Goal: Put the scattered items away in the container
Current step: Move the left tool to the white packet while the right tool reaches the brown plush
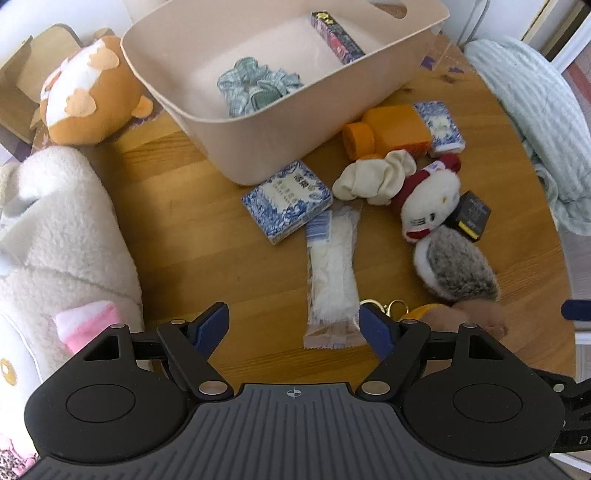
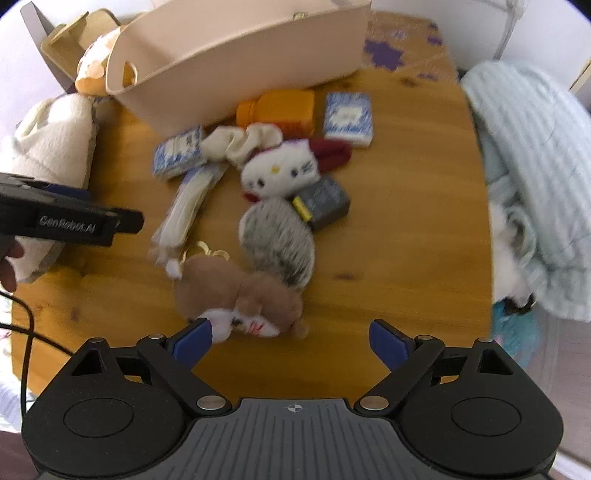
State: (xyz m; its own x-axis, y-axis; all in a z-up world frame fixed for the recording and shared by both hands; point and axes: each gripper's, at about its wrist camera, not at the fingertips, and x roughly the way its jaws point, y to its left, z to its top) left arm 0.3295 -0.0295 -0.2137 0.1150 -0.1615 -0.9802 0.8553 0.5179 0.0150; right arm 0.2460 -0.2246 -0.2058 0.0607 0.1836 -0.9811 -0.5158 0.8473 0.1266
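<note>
Two tissue packs [image 1: 287, 201], three plush toys [image 2: 277, 170], one bin [image 1: 258, 59]

Light: soft, even daylight, bright; faint shadows.
Glare: the bin [image 1: 280, 110] floor looks washed out.
Blur: right wrist view smeared, toys [image 2: 275, 236] soft; left view sharper.
Edges: fisheye bending, dark corners.

A scrunchie [image 1: 255, 86] and a slim box [image 1: 336, 35] lie in the container [image 1: 207, 110] at the worktop's [image 1: 207, 229] far side. Before it lie a tissue pack [image 1: 286, 201] and a sachet [image 1: 332, 273]; plush toys [image 1: 443, 236] lie to their right.
</note>
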